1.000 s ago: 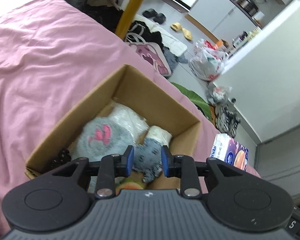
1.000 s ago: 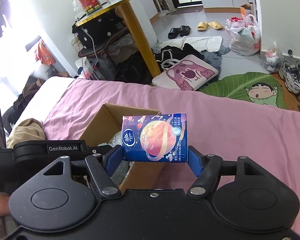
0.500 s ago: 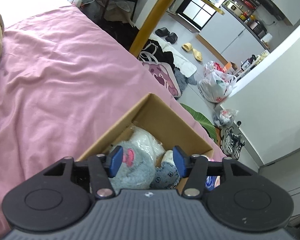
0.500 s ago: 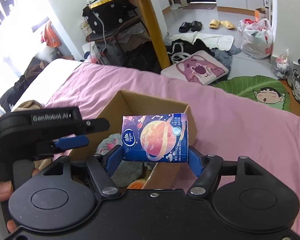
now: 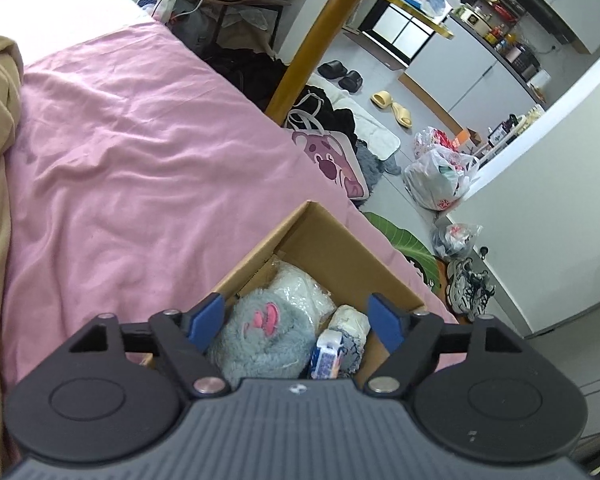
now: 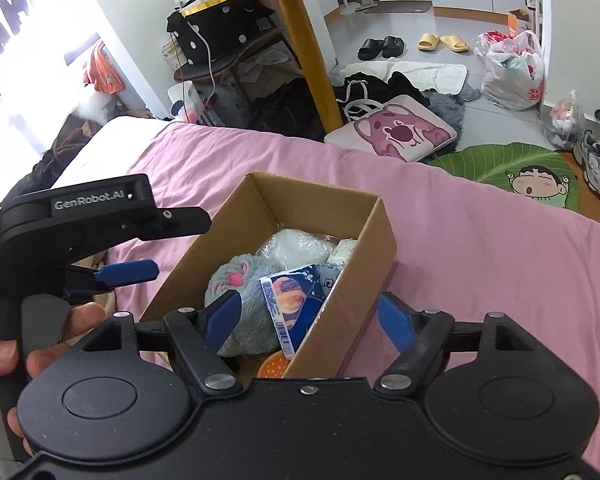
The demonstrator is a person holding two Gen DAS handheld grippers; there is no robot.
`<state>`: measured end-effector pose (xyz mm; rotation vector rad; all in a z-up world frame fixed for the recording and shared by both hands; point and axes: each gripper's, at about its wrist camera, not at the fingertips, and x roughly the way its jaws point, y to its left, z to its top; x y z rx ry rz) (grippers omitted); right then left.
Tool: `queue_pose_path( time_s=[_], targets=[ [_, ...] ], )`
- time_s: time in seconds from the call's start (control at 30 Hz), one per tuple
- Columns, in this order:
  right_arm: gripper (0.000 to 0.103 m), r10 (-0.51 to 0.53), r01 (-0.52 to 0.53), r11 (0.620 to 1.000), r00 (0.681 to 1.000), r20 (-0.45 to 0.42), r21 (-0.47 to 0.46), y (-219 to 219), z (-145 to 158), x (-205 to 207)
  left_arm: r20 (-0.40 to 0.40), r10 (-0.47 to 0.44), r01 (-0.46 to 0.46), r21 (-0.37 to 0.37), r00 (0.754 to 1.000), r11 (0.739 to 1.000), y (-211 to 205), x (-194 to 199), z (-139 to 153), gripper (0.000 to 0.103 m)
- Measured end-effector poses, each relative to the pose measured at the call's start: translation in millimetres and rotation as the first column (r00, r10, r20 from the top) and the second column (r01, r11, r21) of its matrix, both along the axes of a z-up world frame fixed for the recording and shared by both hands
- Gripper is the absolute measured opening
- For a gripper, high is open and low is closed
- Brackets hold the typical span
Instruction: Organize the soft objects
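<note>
- Right gripper (image 6: 310, 320), seen at the lower centre of the right wrist frame, was found spread wide with nothing between its blue fingers; a moment earlier the blue tissue pack with a planet print (image 6: 294, 304) had been clamped there.
- That pack was seen resting tilted inside the open brown cardboard box (image 6: 380, 248) on the pink bedsheet (image 6: 480, 240), so this placement was judged complete.
- Left gripper (image 5: 296, 316) was likewise held wide open and empty, where it had been narrower before.
- One box was counted, and within it one grey fluffy plush (image 6: 240, 292), one white wrapped bundle (image 6: 296, 246) and one tissue pack; other items were partly hidden.
</note>
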<state>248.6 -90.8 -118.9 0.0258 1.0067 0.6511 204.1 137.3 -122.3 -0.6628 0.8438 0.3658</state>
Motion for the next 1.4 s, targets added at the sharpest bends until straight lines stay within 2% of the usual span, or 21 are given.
queue_pose_path(
  time_s=[0.03, 0.3, 0.37, 0.43, 0.8, 1.4],
  targets=[
    [0.075, -0.003, 0.003, 1.0, 1.0, -0.002, 0.002, -2, 2, -1, -0.002, -0.011, 0.011, 0.005, 1.0, 1.0, -2, -1, 2, 0.084],
    [0.076, -0.048, 0.048, 0.999, 0.999, -0.02, 0.008, -18, 10, -4, -0.035, -0.12, 0.122, 0.052, 0.992, 0.991, -24, -12, 22, 0.09],
    [0.081, -0.061, 0.062, 0.998, 0.998, -0.021, 0.004, -22, 12, -6, -0.048, -0.151, 0.154, 0.068, 0.987, 0.986, -29, -15, 28, 0.092],
    [0.082, -0.07, 0.07, 0.998, 0.997, -0.021, 0.002, -27, 14, -10, -0.062, -0.176, 0.181, 0.08, 0.982, 0.98, -34, -18, 33, 0.092],
    [0.102, -0.151, 0.151, 0.988, 0.988, -0.036, -0.015, -61, 28, -31, -0.108, -0.251, 0.263, 0.121, 0.962, 0.957, -53, -45, 59, 0.102],
    [0.103, -0.224, 0.225, 0.974, 0.974, 0.017, -0.002, -113, 86, -87, -0.121, -0.356, 0.374, 0.198, 0.926, 0.906, -91, -103, 105, 0.102]
  ],
)
